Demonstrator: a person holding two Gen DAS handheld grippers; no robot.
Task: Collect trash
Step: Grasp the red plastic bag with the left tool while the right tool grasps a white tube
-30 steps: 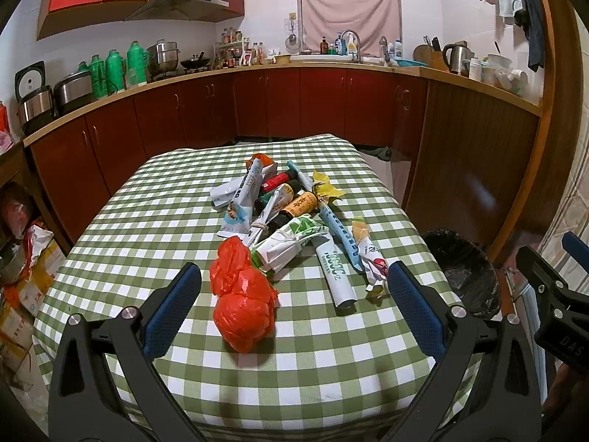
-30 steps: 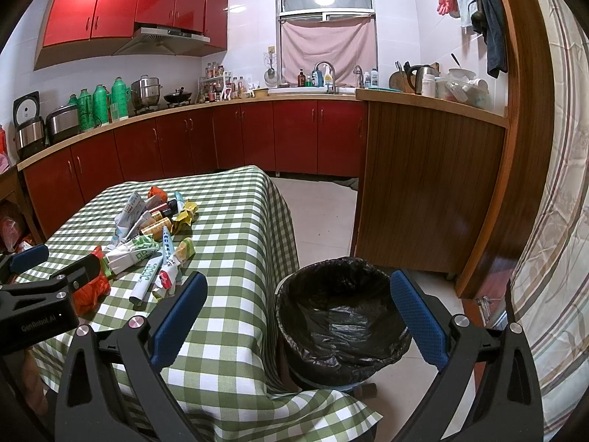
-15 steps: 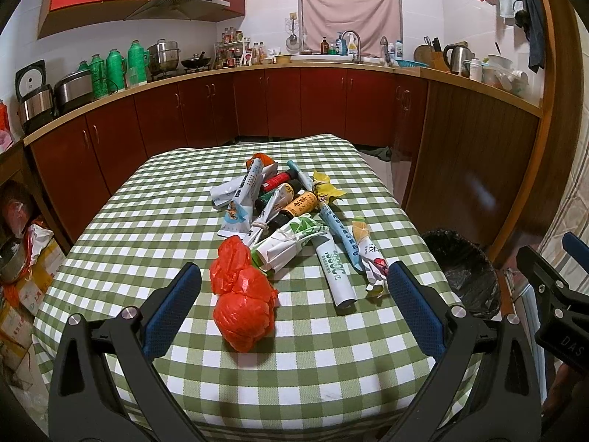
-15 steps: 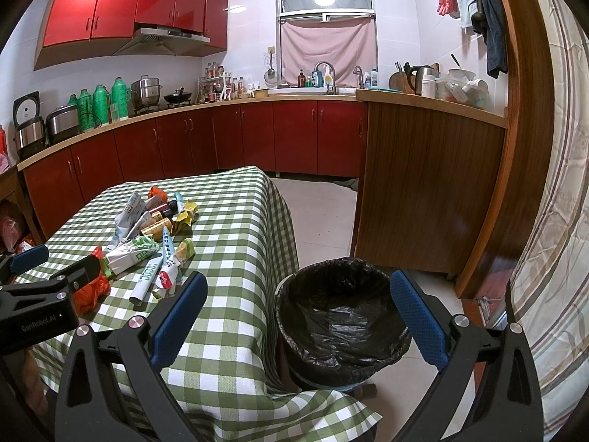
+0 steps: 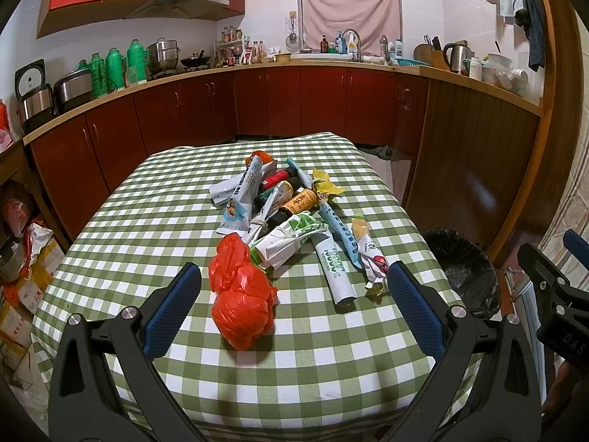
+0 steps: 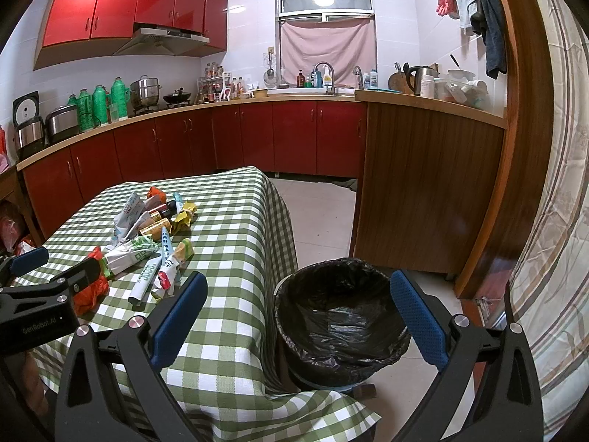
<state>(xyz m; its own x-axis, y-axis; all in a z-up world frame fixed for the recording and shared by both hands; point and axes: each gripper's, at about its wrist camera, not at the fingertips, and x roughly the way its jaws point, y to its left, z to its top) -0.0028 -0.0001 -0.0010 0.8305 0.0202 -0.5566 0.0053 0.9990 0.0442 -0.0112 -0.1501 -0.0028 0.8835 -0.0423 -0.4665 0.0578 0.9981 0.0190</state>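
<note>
the left gripper (image 5: 292,307) hung above the near edge of the table (image 5: 154,217), its two blue-padded fingers (image 5: 173,305) spread wide apart with nothing between them. the table wore a green and white checked cloth. just ahead of the gripper, between the lines of its fingers, lay a knotted red plastic bag (image 5: 241,294). behind the bag, toward the middle of the table, sat a loose pile of trash (image 5: 283,202): rolled and tied wrappers, a white and green tied bundle (image 5: 291,237) touching the red bag's far side, a white tube (image 5: 337,270) lying lengthwise to the right of it, a crumpled yellow wrapper (image 5: 325,188) farther back, and a few small dark bottles in the heap.

the right gripper (image 6: 298,316) was held off the table's right side, also wide open and empty, with its fingers (image 6: 418,318) framing a bin (image 6: 342,320) lined with a black bag. the bin stood on the tiled floor just beside the hanging edge of the cloth; whether anything lay in it could not be told. in the right wrist view the left gripper showed at the left edge, over the red bag.

red cabinets (image 6: 257,140) and a cluttered counter ran along the far walls.
</note>
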